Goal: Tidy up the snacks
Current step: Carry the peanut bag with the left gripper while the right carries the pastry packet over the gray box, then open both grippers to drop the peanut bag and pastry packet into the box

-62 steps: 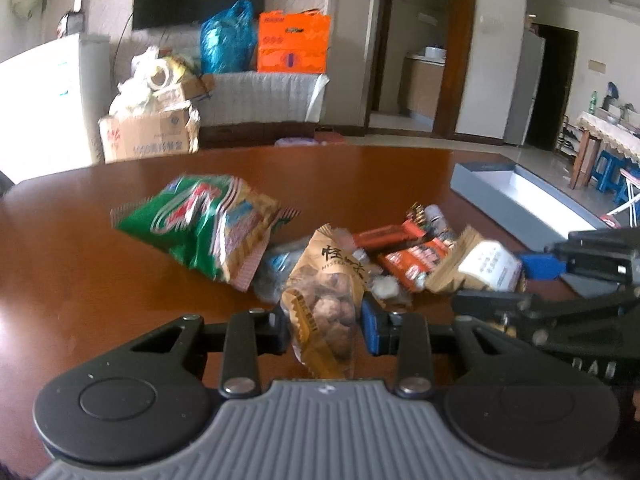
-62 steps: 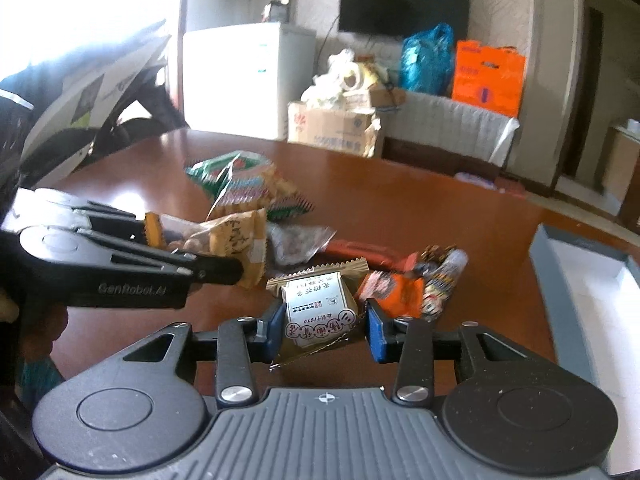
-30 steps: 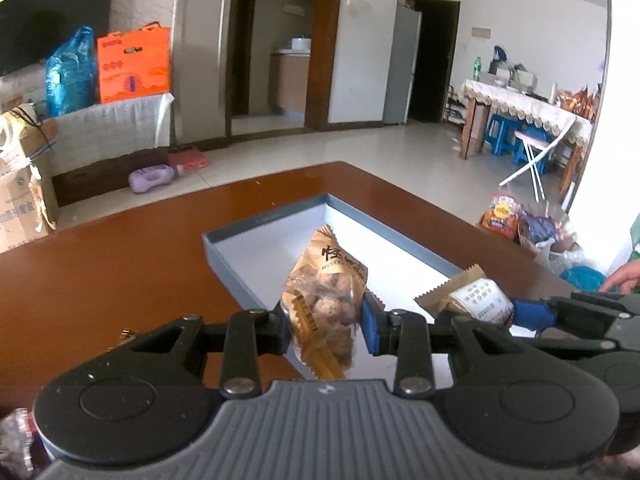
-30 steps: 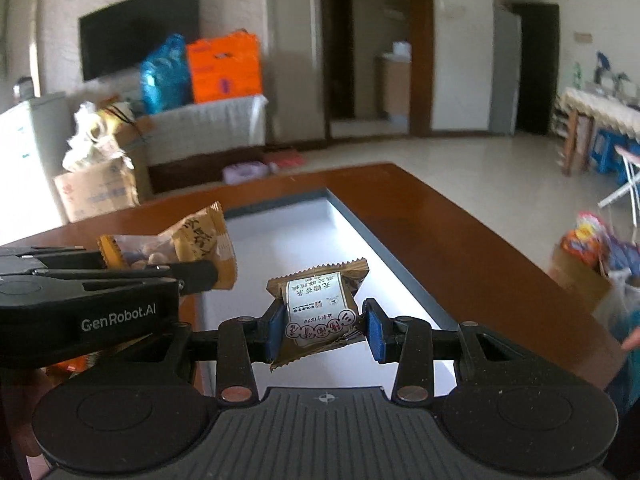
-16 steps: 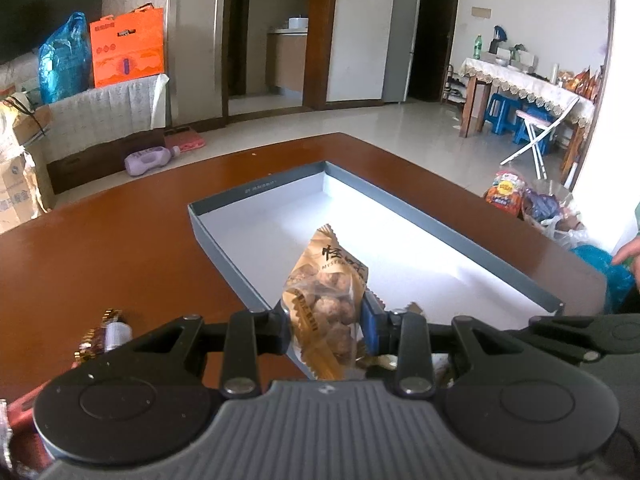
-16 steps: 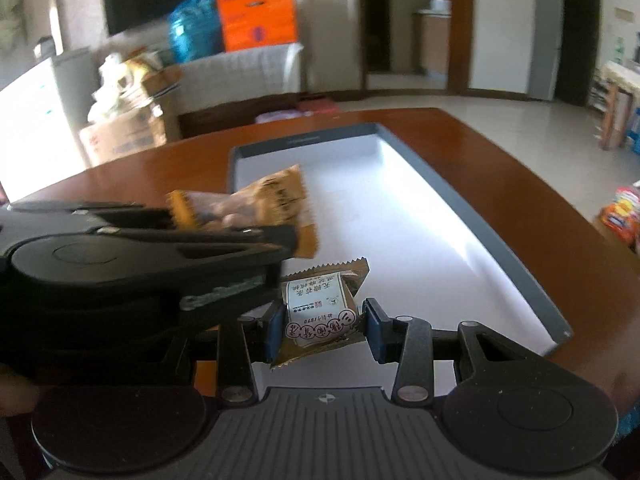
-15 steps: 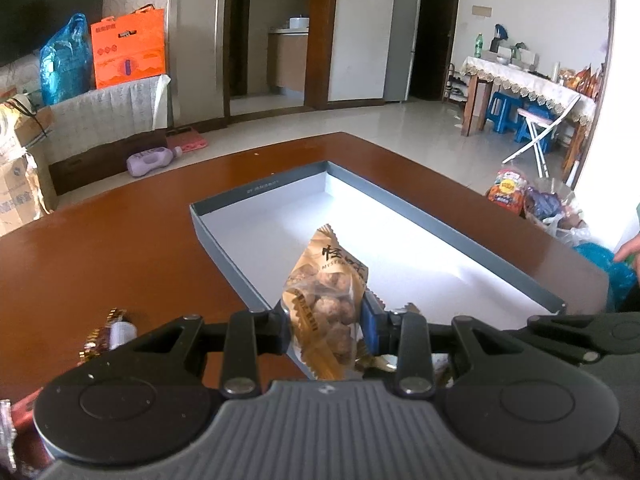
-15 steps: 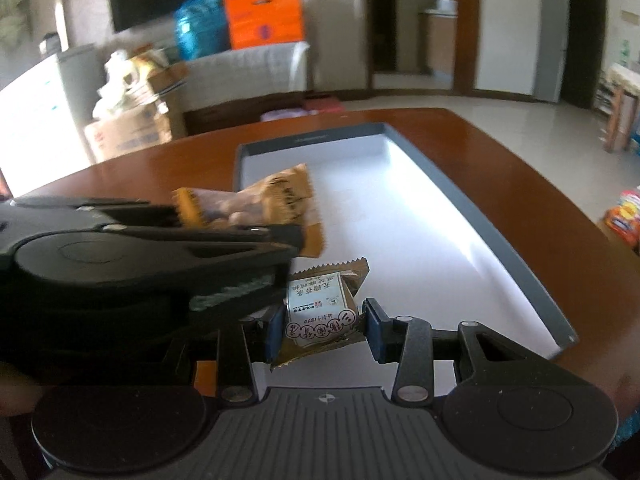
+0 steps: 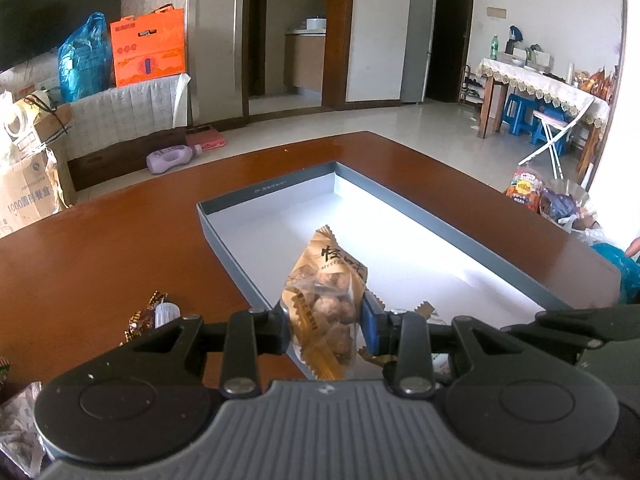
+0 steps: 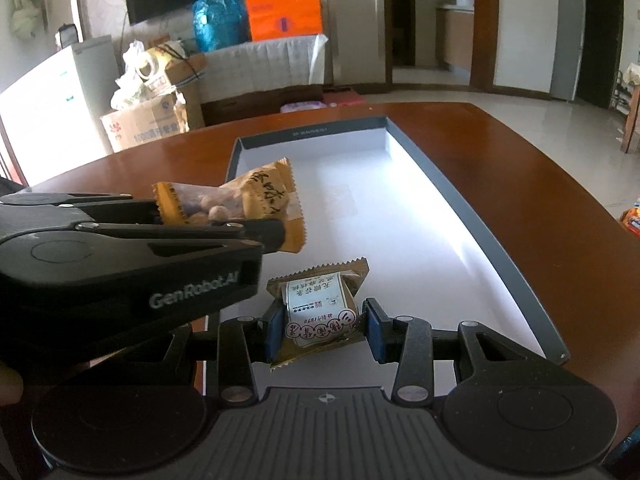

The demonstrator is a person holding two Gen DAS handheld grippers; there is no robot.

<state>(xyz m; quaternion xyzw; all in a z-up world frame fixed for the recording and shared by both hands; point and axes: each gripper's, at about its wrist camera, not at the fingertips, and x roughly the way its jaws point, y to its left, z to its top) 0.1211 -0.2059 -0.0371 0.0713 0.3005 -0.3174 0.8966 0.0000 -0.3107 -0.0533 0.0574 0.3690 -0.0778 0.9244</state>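
My left gripper [image 9: 325,330] is shut on a tan nut snack bag [image 9: 326,304], held over the near left rim of the grey box [image 9: 264,194]. That bag [image 10: 240,200] also shows in the right wrist view, sticking out of the left gripper [image 10: 264,220]. My right gripper [image 10: 322,330] is shut on a small brown pastry packet [image 10: 320,308] with a white label, above the near end of the box's white floor [image 10: 384,216]. A corner of the pastry packet [image 9: 426,309] peeks out beside the left fingers.
The brown table [image 9: 100,256] carries loose wrapped sweets [image 9: 154,314] and packets at the left of the box. Beyond the table edge lie a cardboard carton [image 10: 144,124], an orange bag [image 10: 282,4], a purple bottle [image 9: 170,158] on the floor and a doorway.
Both grippers have sunk toward the near end of the box, keeping their packets. The box has shifted right in the left wrist view; the left gripper now overlaps the right wrist view more.
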